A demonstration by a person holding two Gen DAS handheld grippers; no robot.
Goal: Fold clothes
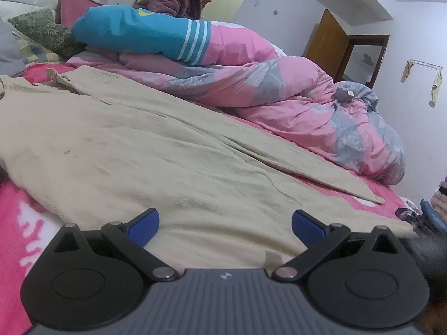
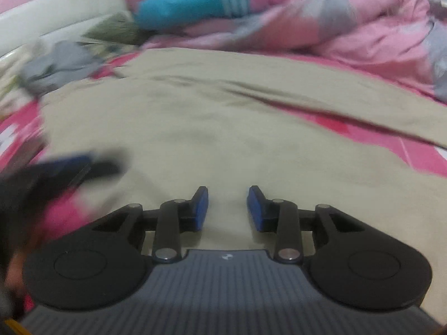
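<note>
Both claws, left claw and right claw, are hovering apart over the spread beige cotton trousers, risking snagging the pink bedsheet lying beneath at 6 o'clock.

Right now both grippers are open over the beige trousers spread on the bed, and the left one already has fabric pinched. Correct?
Not quite. The left gripper has nothing pinched: in the left wrist view its jaws stand wide apart with the beige trousers lying loose between them. The rest holds: the right gripper is open too, over the same trousers on the bed.
</note>
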